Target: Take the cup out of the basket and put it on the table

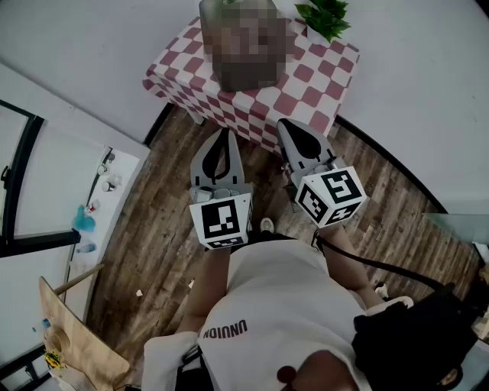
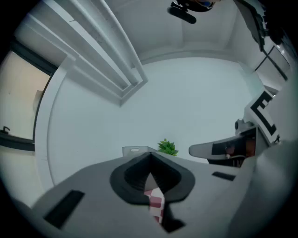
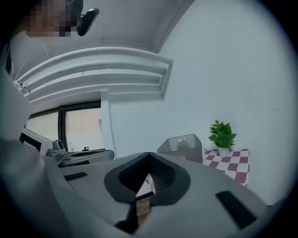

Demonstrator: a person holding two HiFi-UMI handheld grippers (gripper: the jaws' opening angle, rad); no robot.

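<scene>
A grey basket stands on a table with a red-and-white checked cloth, ahead of me. No cup shows in any view, and the basket's inside is hidden. My left gripper and right gripper are held side by side over the floor, short of the table's near edge. Both point at the table, their jaws closed tip to tip with nothing between them. In the left gripper view the basket is far beyond the shut left gripper. In the right gripper view the basket lies beyond the shut right gripper.
A small green potted plant stands on the table to the right of the basket. Wood-plank floor lies between me and the table. A white ledge with small items runs along the left. Cardboard leans at the lower left.
</scene>
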